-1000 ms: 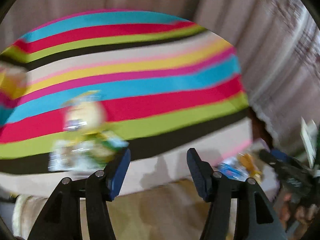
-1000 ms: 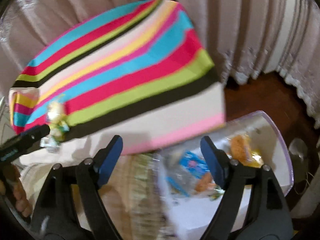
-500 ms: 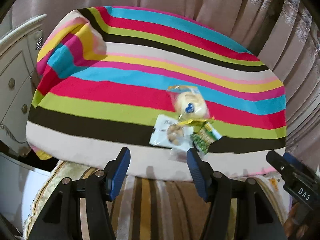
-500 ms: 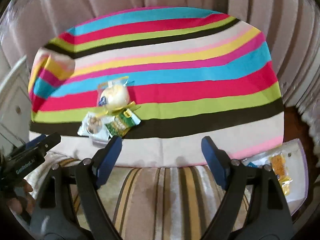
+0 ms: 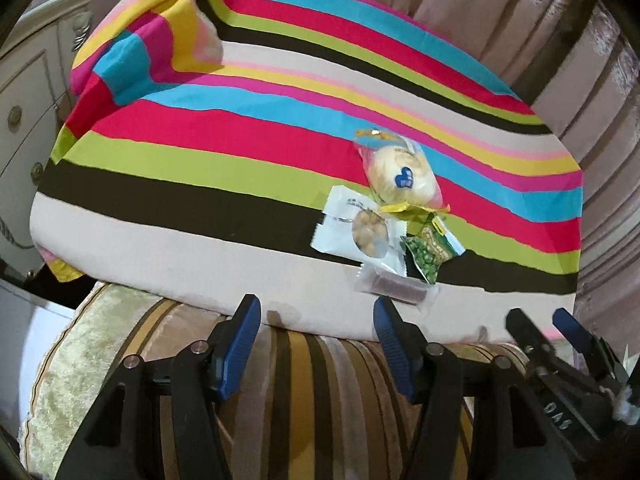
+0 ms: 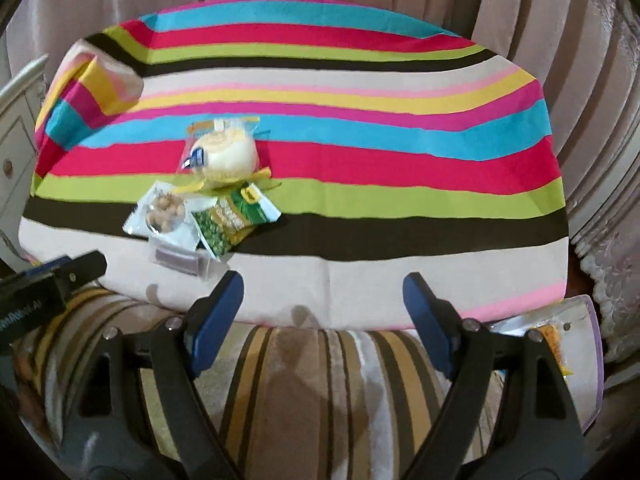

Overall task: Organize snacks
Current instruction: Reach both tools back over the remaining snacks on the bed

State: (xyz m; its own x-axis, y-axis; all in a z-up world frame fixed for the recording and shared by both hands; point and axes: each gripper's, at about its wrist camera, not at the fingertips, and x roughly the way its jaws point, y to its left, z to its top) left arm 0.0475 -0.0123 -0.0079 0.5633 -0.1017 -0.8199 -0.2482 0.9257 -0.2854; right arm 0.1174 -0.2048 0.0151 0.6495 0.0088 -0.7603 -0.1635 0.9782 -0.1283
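Curtains (image 6: 520,8), pleated and pale, are seen closing off the far side and right of the scene.

A table (image 6: 360,272) is covered by a smooth striped cloth in cyan, red, lime, brown, cream, pink and yellow; its near edge is rounded, and 1 corner of the cloth (image 5: 160,52) is folded back at far left. Most of the surface is seen free, with wide open room right of centre.

A striped velvety cushion (image 6: 320,380) is noted below the near table edge, under both tools.

A white cabinet (image 5: 28,92) with round knobs stands just beside the table's left edge.

A clear tray (image 6: 588,360) holding packets is partly seen low at right, beside the table.

The left hand-held gripper (image 5: 316,344) is spread, nothing between its blue pads, over the cushion just short of the table edge. The right hand-held gripper (image 6: 320,316) is spread wider, likewise empty.

4 snacks are clustered near the front edge, ahead and right of the left hand-held gripper, ahead and left of the right one:
- round bun in clear wrap (image 5: 400,172), farthest
- white nut packet (image 5: 356,232), touching it
- green pea packet (image 5: 432,252), beside it
- dark bar in clear wrap (image 5: 394,288), nearest the edge
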